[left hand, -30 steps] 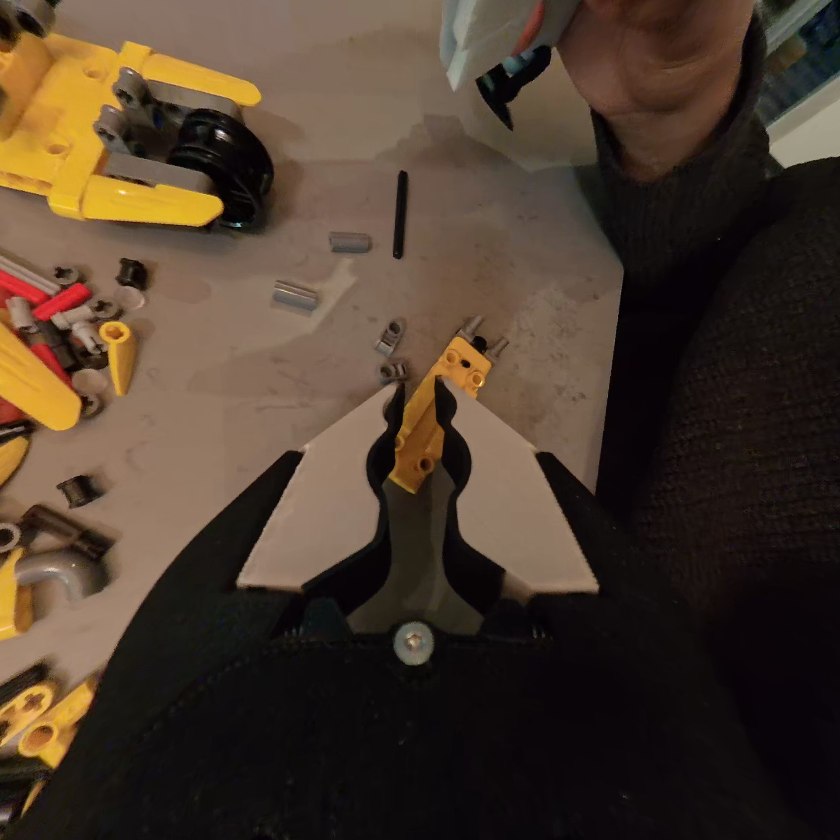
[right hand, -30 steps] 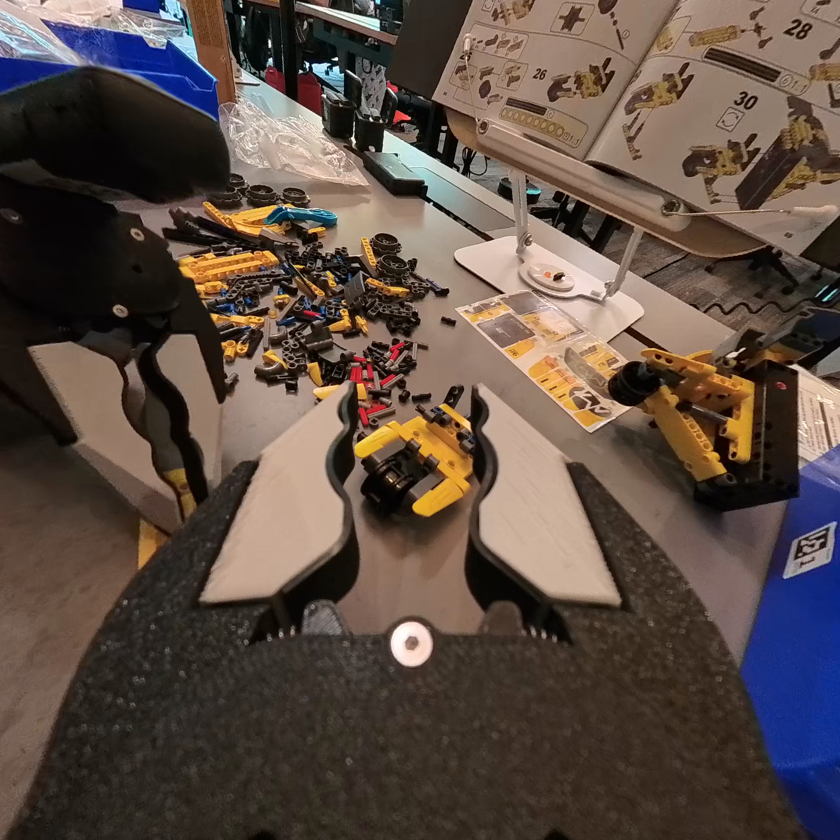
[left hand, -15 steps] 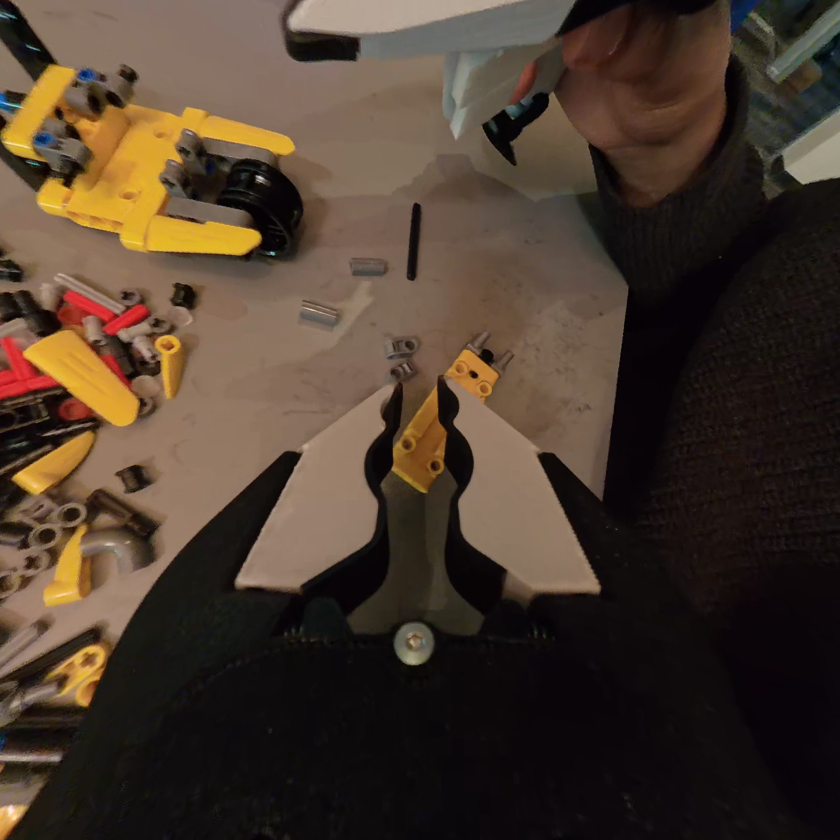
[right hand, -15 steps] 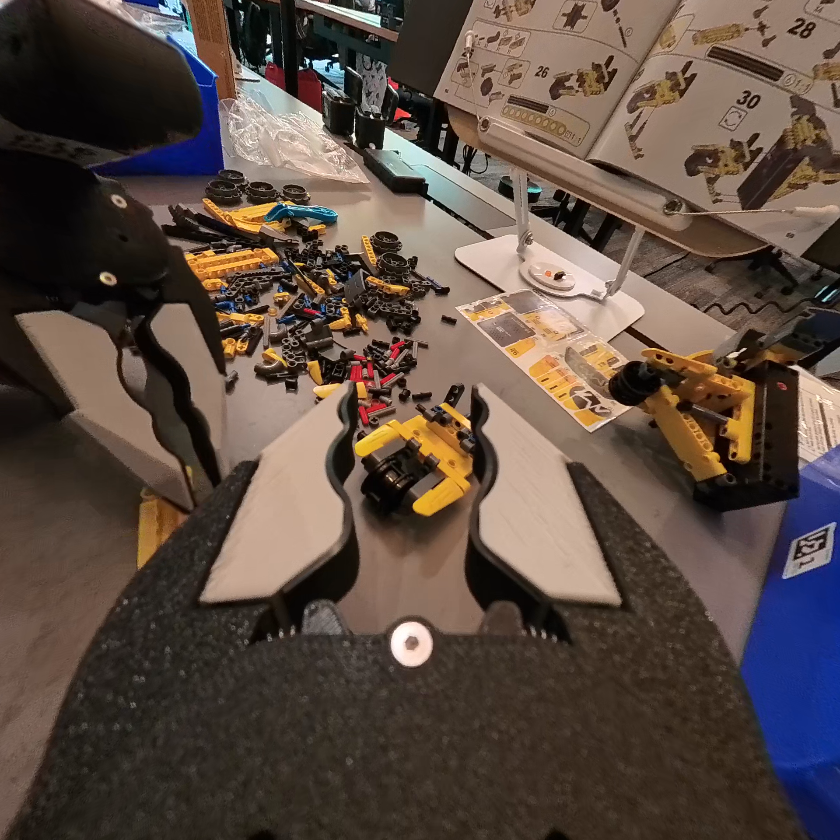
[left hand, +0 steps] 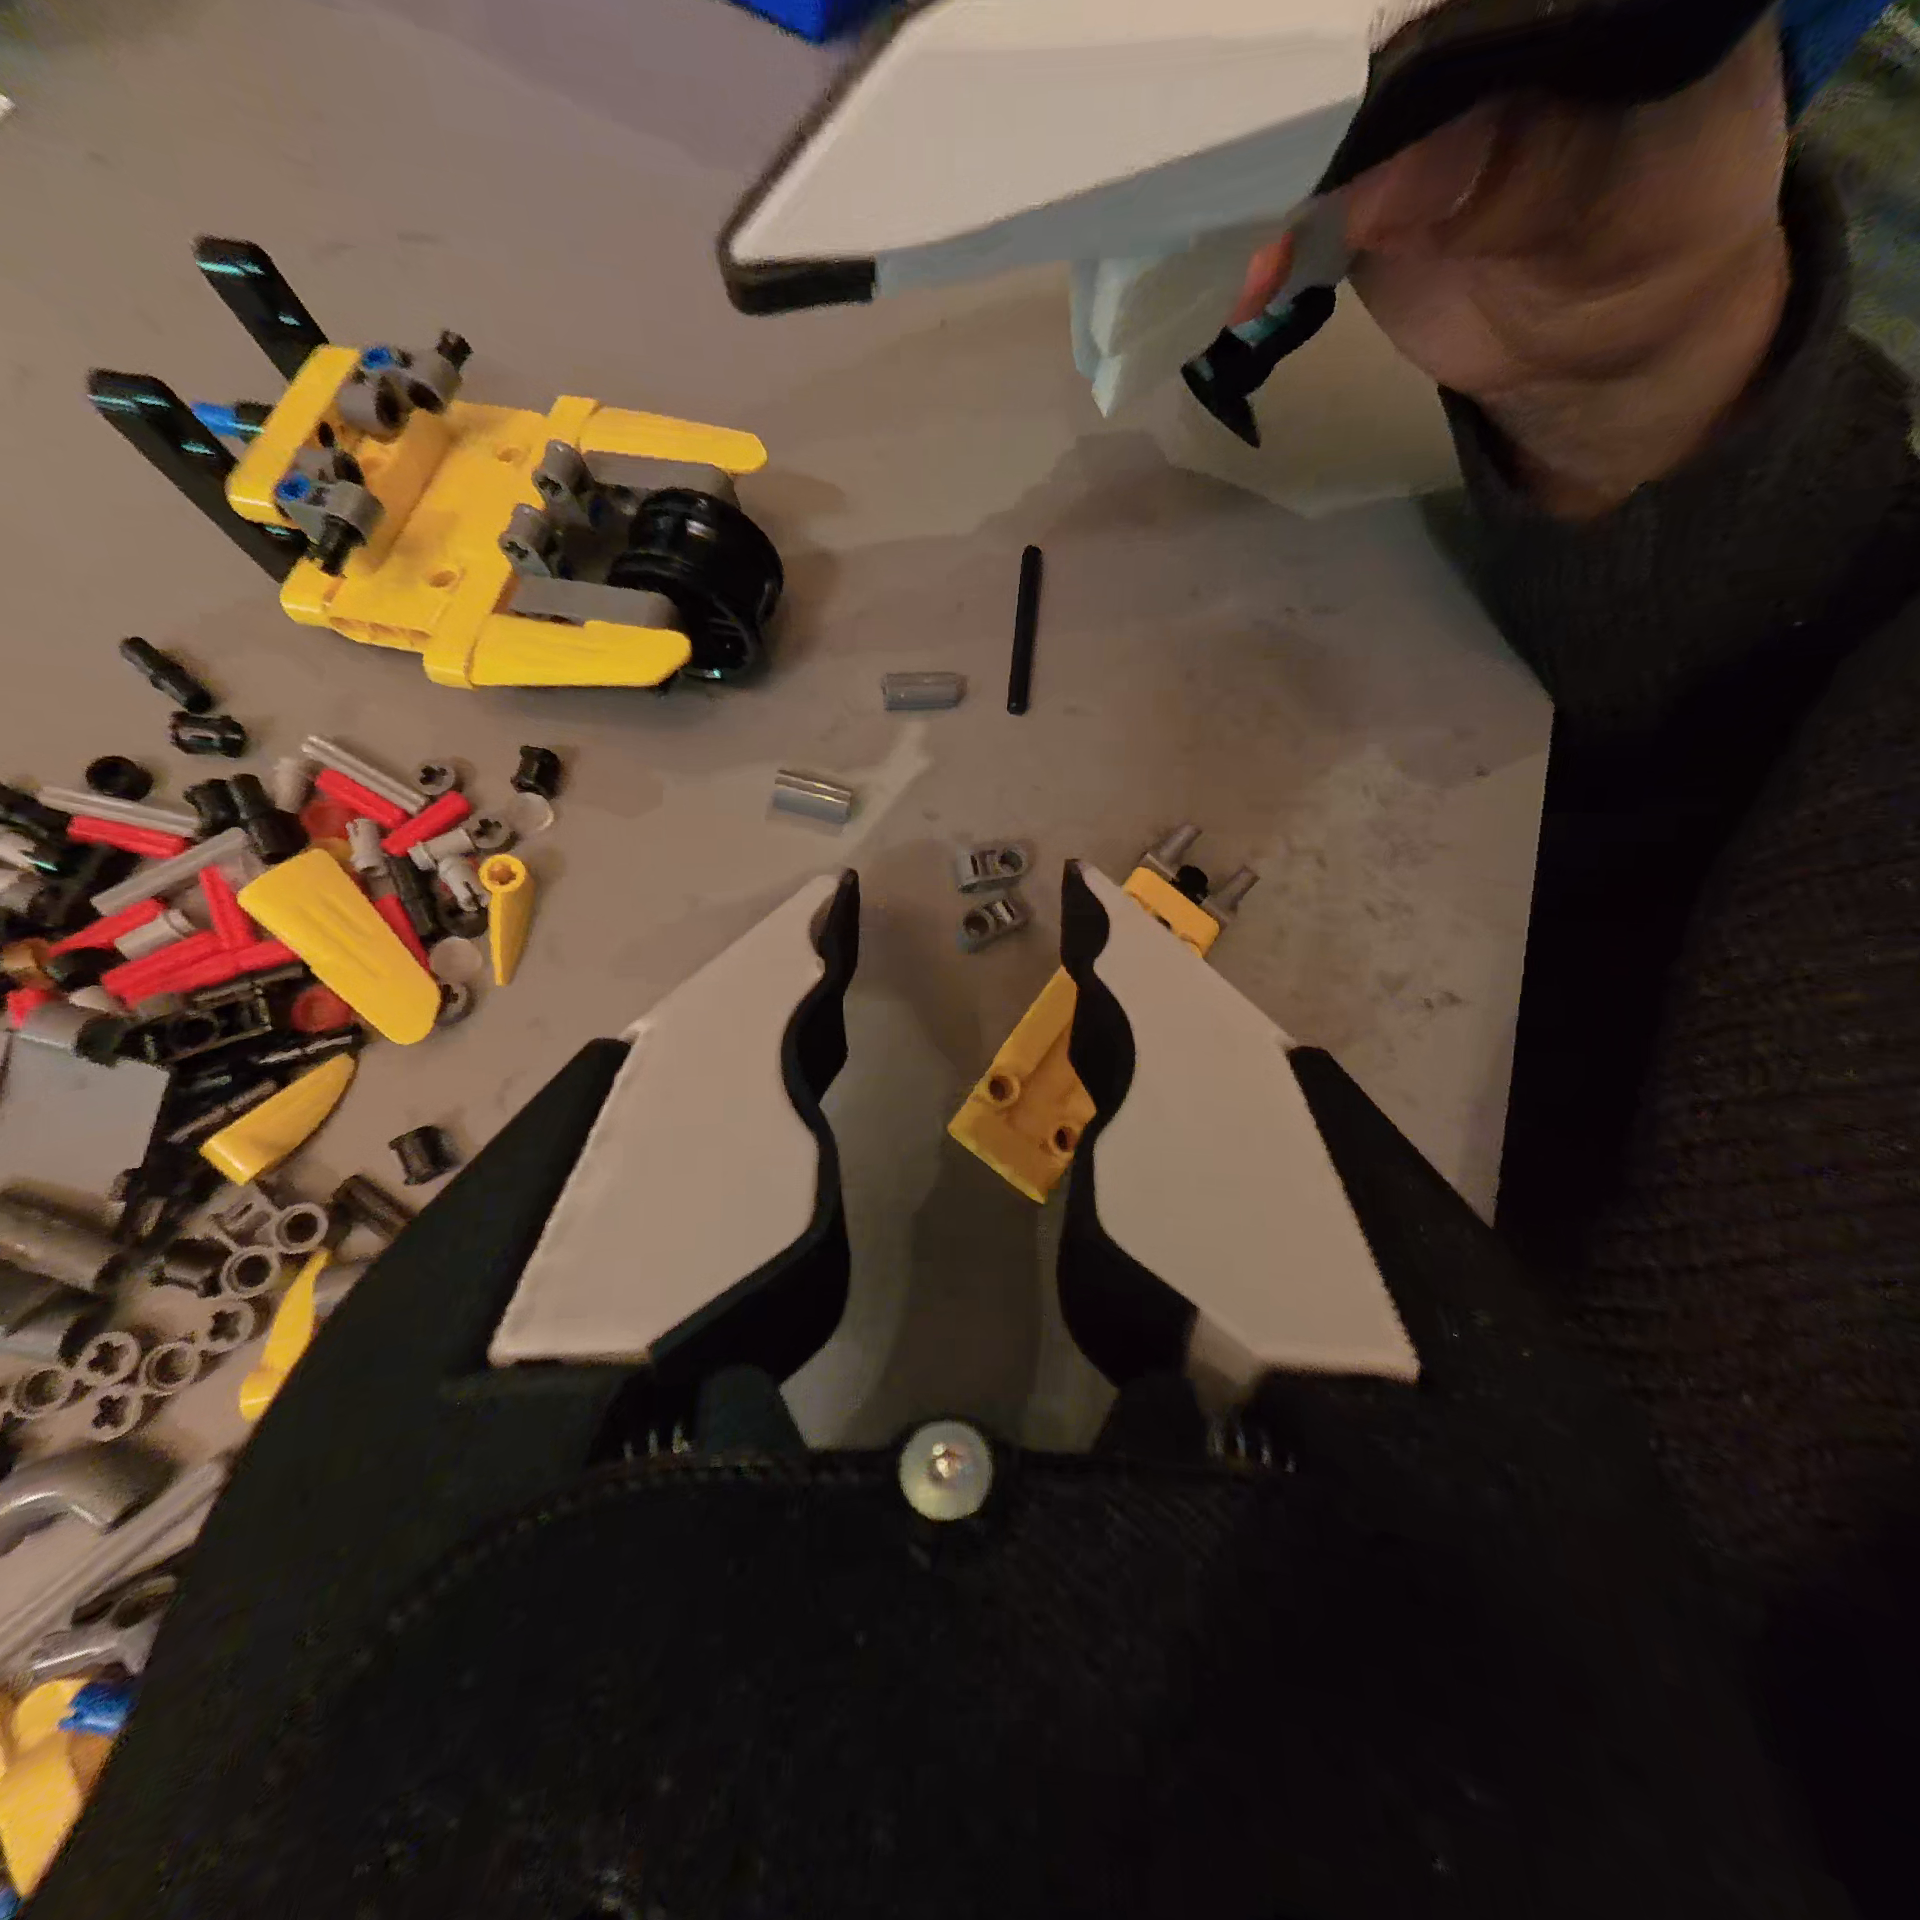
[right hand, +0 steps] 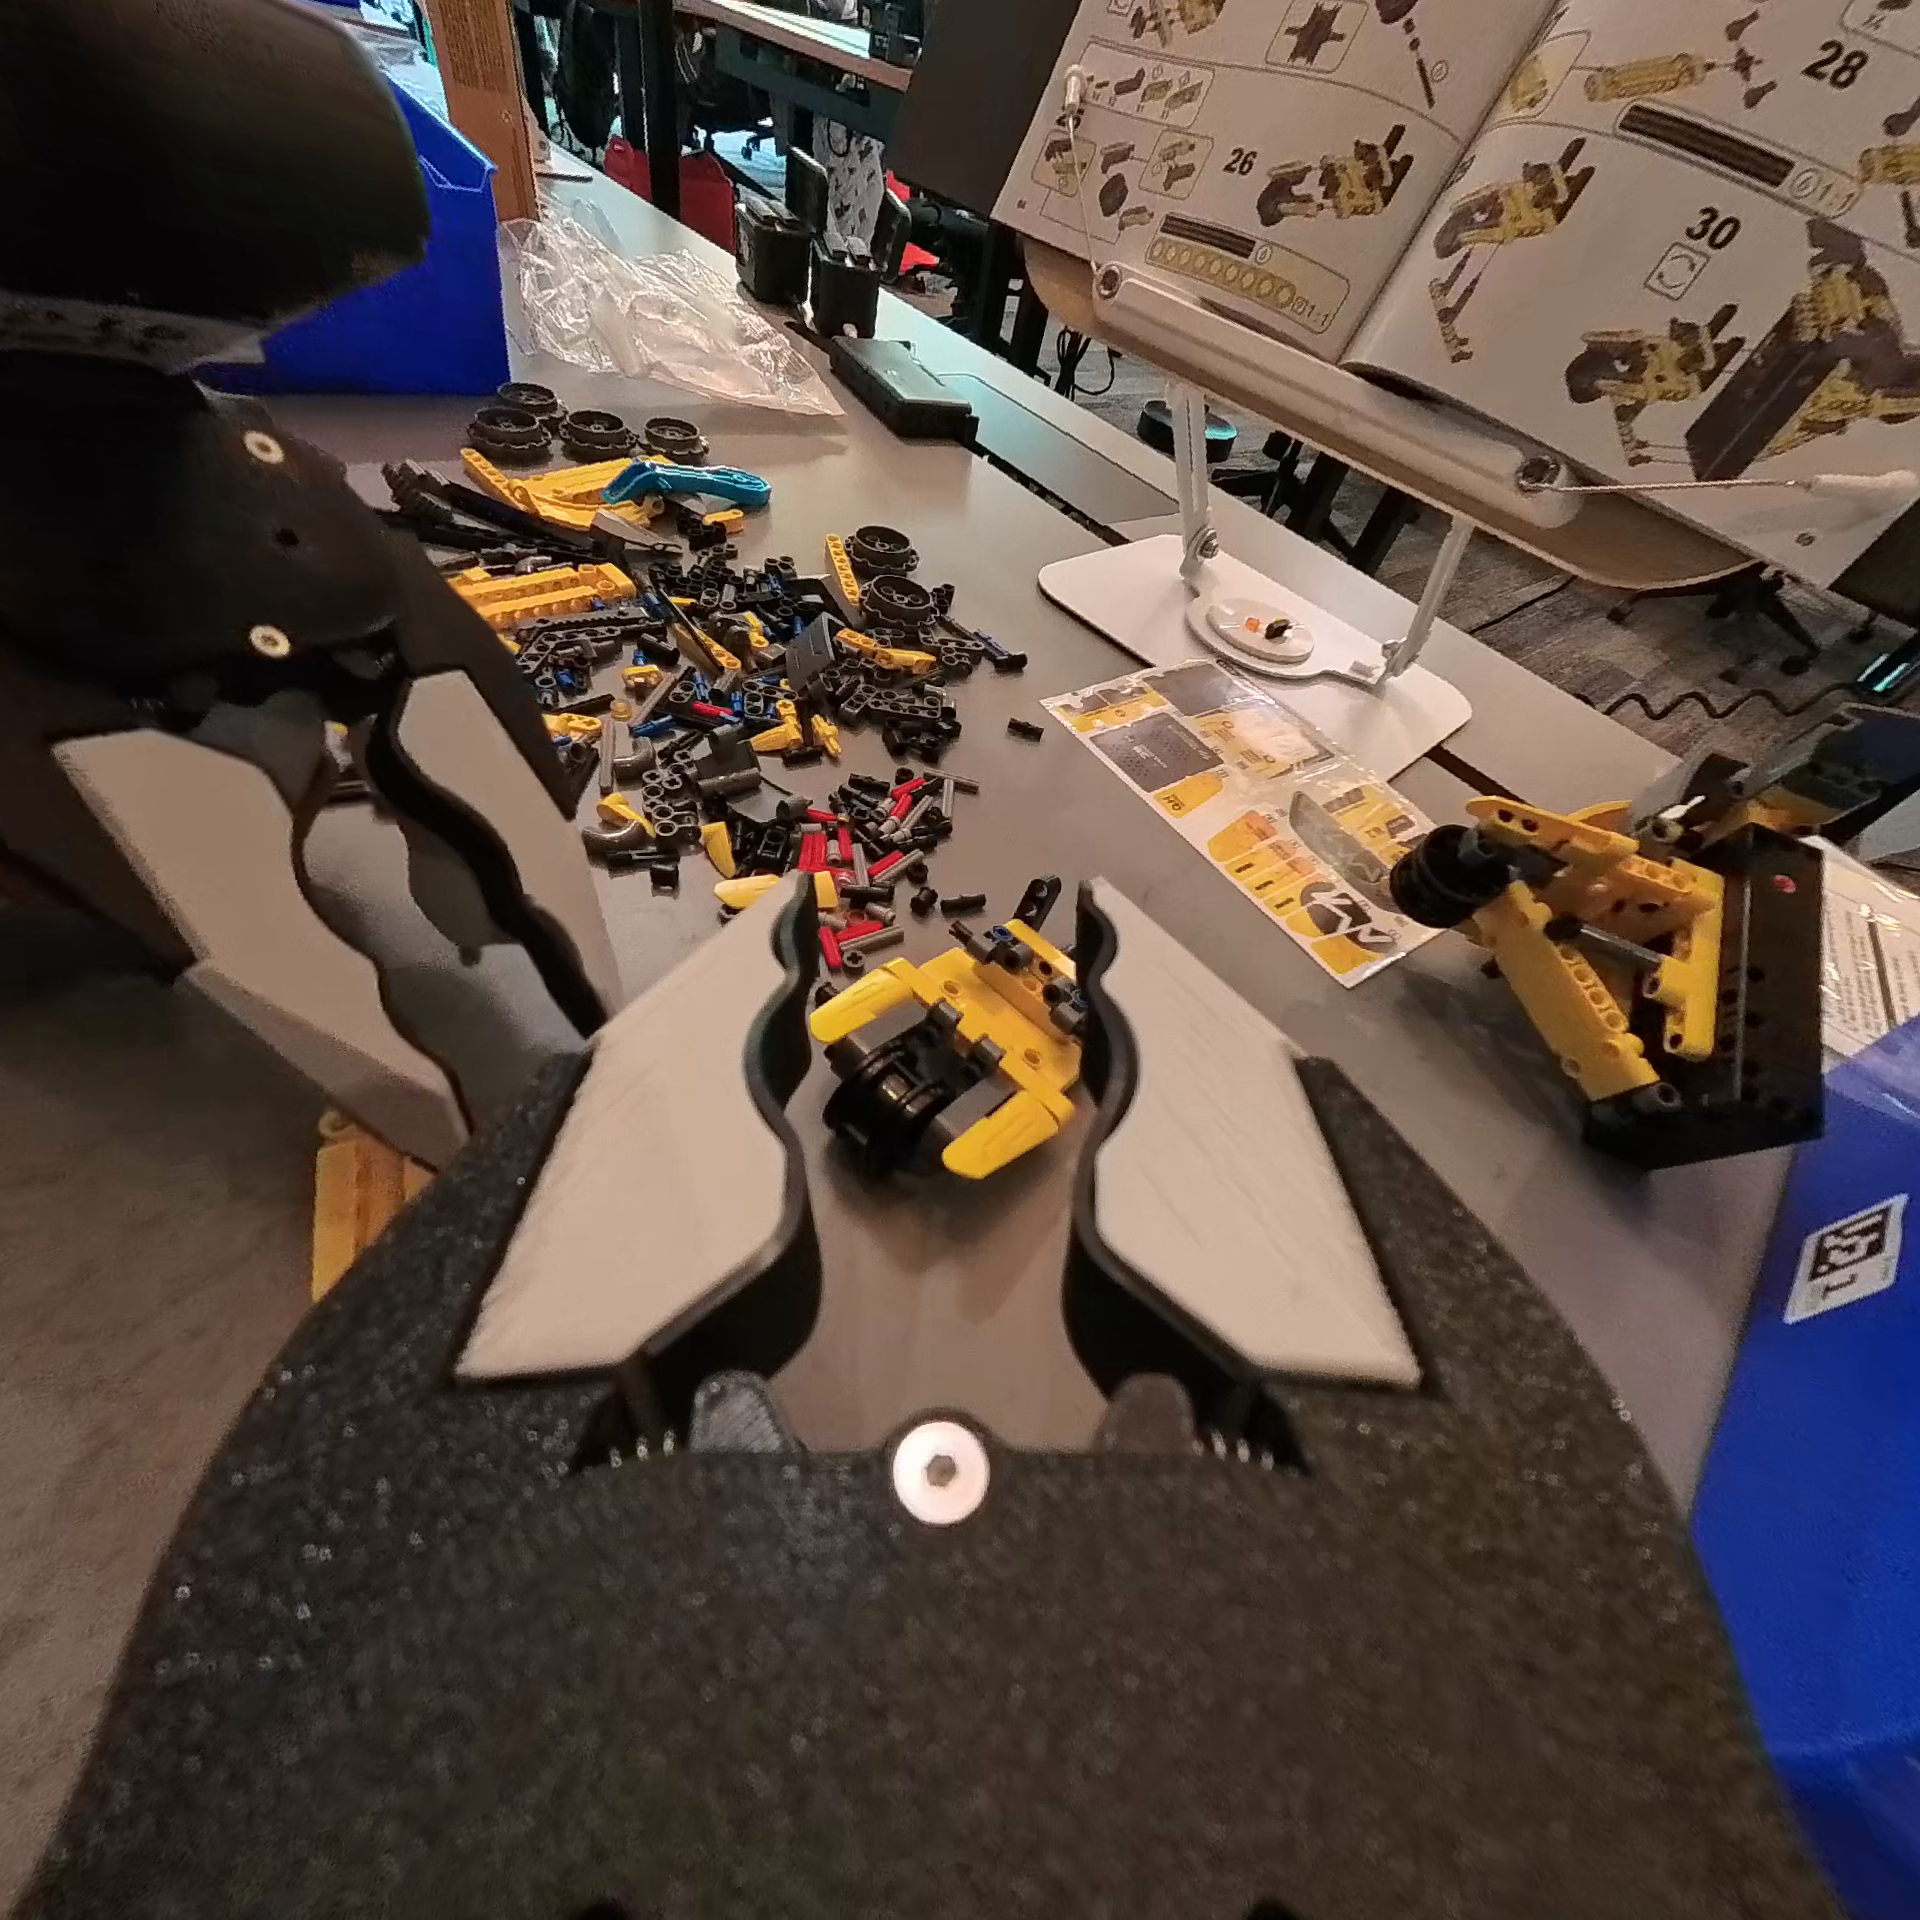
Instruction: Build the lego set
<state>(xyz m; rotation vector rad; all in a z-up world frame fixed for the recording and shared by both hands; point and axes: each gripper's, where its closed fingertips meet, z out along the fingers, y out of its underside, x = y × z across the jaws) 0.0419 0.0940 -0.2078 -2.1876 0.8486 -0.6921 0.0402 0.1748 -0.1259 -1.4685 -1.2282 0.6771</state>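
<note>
Left gripper [left hand: 956,904] fingers now spread, releasing the yellow piece [left hand: 1023,1101] beside its right finger; right gripper [right hand: 940,914] hovers open, empty, over the wheeled yellow assembly [right hand: 951,1060].

Grey table [left hand: 1195,727]. Left gripper [left hand: 956,894]: grey fingers edged black, black body. A yellow panel [left hand: 1023,1101] lies by it; two grey connectors [left hand: 992,894], grey sleeves [left hand: 923,690] and a black axle [left hand: 1024,629] beyond. The wheel unit [right hand: 951,1049] is yellow with a black tyre; the loose pile [right hand: 748,727] mixes yellow, black, red, blue.
</note>
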